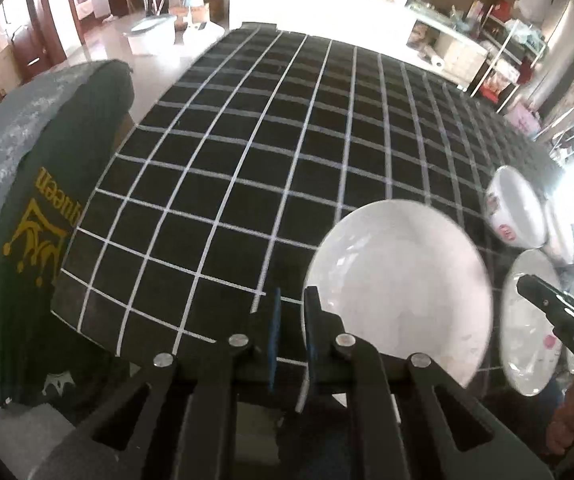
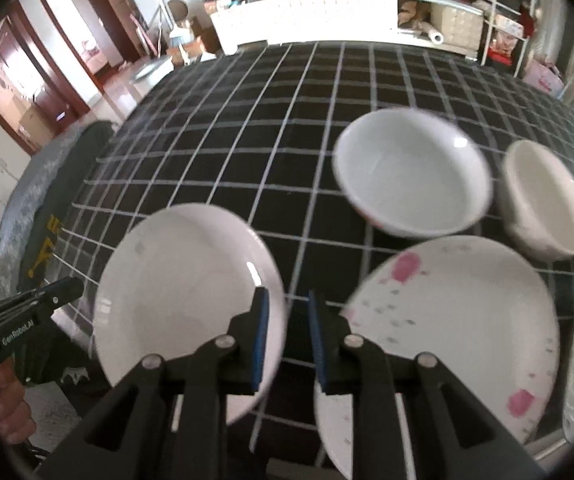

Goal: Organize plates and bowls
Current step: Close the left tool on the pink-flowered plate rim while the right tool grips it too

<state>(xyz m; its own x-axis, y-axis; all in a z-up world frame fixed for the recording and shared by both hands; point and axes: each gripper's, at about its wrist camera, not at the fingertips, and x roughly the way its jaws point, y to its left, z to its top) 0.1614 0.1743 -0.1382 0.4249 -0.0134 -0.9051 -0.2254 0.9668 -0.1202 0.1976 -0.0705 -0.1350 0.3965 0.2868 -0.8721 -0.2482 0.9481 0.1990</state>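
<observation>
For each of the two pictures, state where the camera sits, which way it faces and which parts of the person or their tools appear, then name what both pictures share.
Left wrist: on the left gripper, looking steeply down over the checked tablecloth; its jaws nearly closed; the right gripper enters at right.
Right wrist: on the right gripper, facing down between the plain white plate and pink-flowered plate; the left gripper and a hand show at left.
Shared: tablecloth, plain white plate, pink-flowered plate, large bowl.
</observation>
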